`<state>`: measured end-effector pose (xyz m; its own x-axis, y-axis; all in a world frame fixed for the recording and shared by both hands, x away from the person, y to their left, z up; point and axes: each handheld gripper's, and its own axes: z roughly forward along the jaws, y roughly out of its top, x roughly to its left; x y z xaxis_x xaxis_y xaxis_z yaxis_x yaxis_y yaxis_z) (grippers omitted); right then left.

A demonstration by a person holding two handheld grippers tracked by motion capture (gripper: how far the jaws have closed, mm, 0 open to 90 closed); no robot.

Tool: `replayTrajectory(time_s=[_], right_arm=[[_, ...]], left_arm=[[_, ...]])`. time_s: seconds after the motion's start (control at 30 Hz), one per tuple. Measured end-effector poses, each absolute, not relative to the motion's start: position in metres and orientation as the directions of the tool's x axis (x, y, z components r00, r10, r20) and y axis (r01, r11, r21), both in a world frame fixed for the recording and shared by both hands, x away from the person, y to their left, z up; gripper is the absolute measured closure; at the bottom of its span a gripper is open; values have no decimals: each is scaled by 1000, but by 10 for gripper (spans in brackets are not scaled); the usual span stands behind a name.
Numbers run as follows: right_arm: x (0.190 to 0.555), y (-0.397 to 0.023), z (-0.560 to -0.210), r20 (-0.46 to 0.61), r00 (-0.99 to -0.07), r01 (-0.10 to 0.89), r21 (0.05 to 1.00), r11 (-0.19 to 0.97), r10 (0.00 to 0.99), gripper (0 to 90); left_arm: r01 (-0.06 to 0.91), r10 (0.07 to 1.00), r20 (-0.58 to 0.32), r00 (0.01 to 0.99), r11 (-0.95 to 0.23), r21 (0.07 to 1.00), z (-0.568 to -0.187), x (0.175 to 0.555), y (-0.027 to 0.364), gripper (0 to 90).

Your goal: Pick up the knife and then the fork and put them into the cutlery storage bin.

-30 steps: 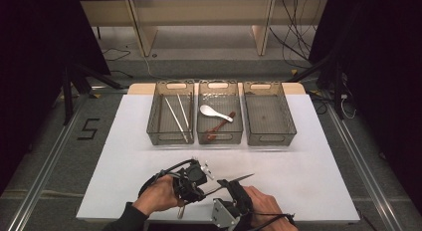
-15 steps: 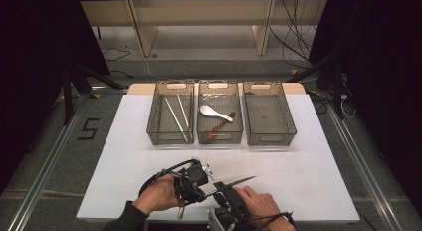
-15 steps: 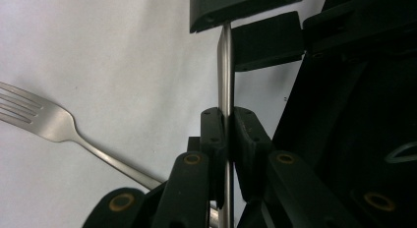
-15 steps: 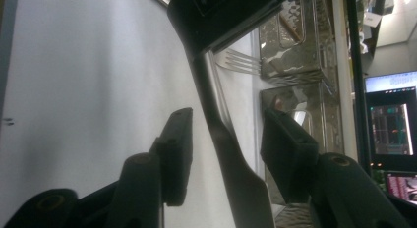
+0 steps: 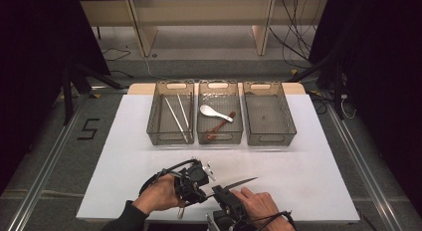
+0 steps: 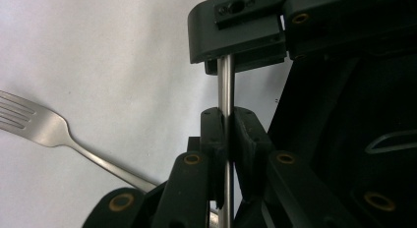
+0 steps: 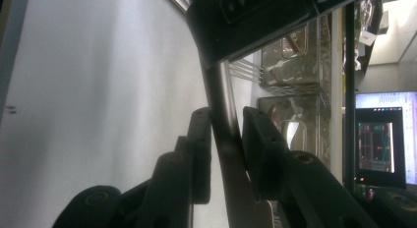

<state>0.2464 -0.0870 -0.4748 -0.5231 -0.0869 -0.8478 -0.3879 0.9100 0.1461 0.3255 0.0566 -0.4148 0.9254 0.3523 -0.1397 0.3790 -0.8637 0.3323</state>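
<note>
My left hand (image 5: 159, 193) has not shifted from a second ago. The left gripper (image 5: 205, 183) sits at the near edge of the white desk (image 5: 308, 166), and in the left gripper view its fingers (image 6: 214, 134) are clamped all but shut on the thin steel handle of the knife (image 6: 225, 90), as they were before. A fork (image 6: 34, 122) lies flat on the desk just beside that gripper, with its handle running in under the fingers.

The knife (image 5: 242, 182) is held level just above the desk between my two hands. Its blade points right, in almost the same spot as in the earlier frames.

The change is on the right. The right gripper (image 5: 221, 191) has nudged in a little, and its fingers (image 7: 201, 139) have just been closing from wide apart onto the same handle (image 7: 221, 105). One finger lies against the steel. A thin dark sliver shows at the other finger, so I cannot tell whether the grip is firm.

At the far side of the desk nothing has changed in the three clear bins. The left bin (image 5: 169, 137) holds two pale sticks (image 5: 176, 116), the middle bin (image 5: 219, 139) holds a white spoon (image 5: 215, 112) and a brown spoon (image 5: 219, 127), and the right bin (image 5: 268, 139) stands beside them.
</note>
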Motion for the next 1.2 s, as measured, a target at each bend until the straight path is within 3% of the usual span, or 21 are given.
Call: replayTrajectory(time_s=[0.17,0.47,0.6,0.87,1.2], right_arm=[[246,-88,-476,-849,-509,-412,97,906,-140,800],[246,-90,-475,-839,-526,-404,100,909,-141,809],[248,-92,-476,-833,-526,-400,62,915,-173,809],[251,-101,-469,-835,-535,-375,93,922,-133,810],[267,-128,-447,-832,-555,-277,197,940,10,810]], left_arm=[[374,346,-142,927,-858,351,-412,325,58,830],[390,359,-153,921,-839,380,-409,327,61,809],[428,404,-153,902,-792,434,-397,333,72,717],[495,521,-110,847,-694,523,-382,344,102,543],[564,657,-105,746,-541,624,-375,355,137,362]])
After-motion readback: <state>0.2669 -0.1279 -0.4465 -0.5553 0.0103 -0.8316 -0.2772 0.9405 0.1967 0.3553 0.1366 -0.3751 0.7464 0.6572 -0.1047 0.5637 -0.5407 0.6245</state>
